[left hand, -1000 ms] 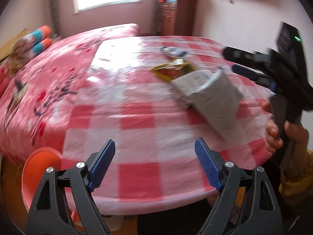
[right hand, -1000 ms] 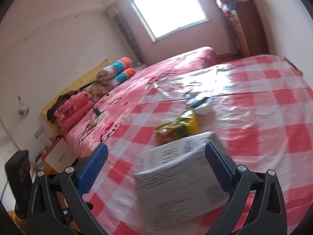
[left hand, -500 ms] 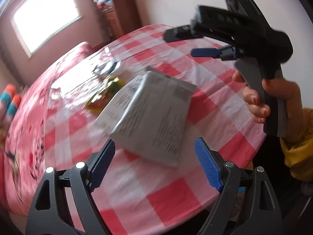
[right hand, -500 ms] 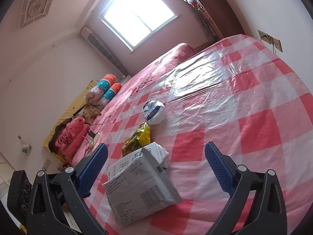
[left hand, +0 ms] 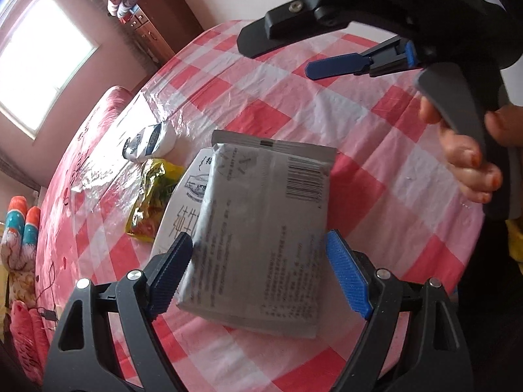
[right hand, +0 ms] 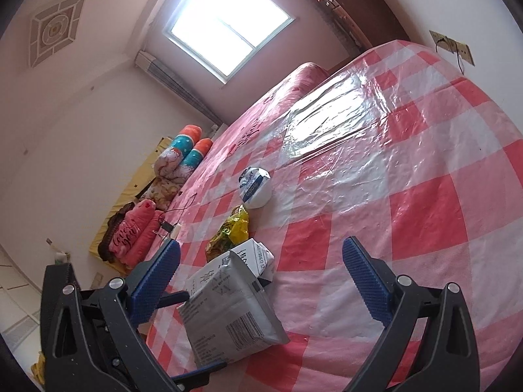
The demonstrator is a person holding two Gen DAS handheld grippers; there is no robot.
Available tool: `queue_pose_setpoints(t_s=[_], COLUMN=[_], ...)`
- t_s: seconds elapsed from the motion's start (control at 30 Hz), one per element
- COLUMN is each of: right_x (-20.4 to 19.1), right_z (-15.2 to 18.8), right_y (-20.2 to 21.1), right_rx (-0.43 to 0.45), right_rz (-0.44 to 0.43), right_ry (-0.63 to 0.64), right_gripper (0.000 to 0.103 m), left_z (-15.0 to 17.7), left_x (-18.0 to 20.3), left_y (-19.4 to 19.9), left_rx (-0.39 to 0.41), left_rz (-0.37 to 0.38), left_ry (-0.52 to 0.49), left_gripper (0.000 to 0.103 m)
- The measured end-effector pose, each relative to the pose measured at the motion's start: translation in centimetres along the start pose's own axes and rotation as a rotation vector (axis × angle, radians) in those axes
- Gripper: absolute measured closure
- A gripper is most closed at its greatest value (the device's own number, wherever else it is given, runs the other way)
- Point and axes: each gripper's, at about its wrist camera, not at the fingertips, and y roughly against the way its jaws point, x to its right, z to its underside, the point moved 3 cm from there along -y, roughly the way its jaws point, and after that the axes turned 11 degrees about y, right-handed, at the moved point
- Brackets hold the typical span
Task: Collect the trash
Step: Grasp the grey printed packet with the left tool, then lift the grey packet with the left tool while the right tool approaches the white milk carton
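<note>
Trash: four pieces in a loose row on the desk (left hand: 376, 150), which is covered in red-and-white check under clear plastic film. Nearest, a grey pouch (left hand: 261, 238), flat and sealed, with a barcode; it lies partly over a white carton (left hand: 183, 209). The left gripper (left hand: 258, 274) stands over the pouch's near end, fingers apart either side, not pressing. The pouch looks soft, light and slick; best pinched across a sealed edge or its narrow width. The carton looks stiffer, likely empty and crushable; take it by the sides. Beyond, a yellow wrapper (left hand: 152, 196), crinkled, very light, to be nipped at a fold. Farthest, a small white tub (left hand: 148, 143) on its side, contents not visible. No bin in view. The right gripper (right hand: 261, 281) hovers nearby, fingers apart, empty.
</note>
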Motion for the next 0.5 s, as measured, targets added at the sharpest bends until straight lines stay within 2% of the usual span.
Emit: queue_pose_setpoints(t_s=[0.33, 0.5], right_x=[0.2, 0.4], right_z=[0.0, 0.0], right_y=[0.0, 0.0], right_rx=[-0.015, -0.023], right_rz=[-0.031, -0.046], right_ry=[-0.010, -0.018], right_gripper=[0.005, 0.005], left_z=[-0.6, -0.7], left_x=[0.1, 0.4], left_y=[-1.5, -2.5], left_rx=[-0.089, -0.113], left_rz=[0.049, 0.034], left_ry=[-0.045, -0.084], left_gripper=[0.015, 0.012])
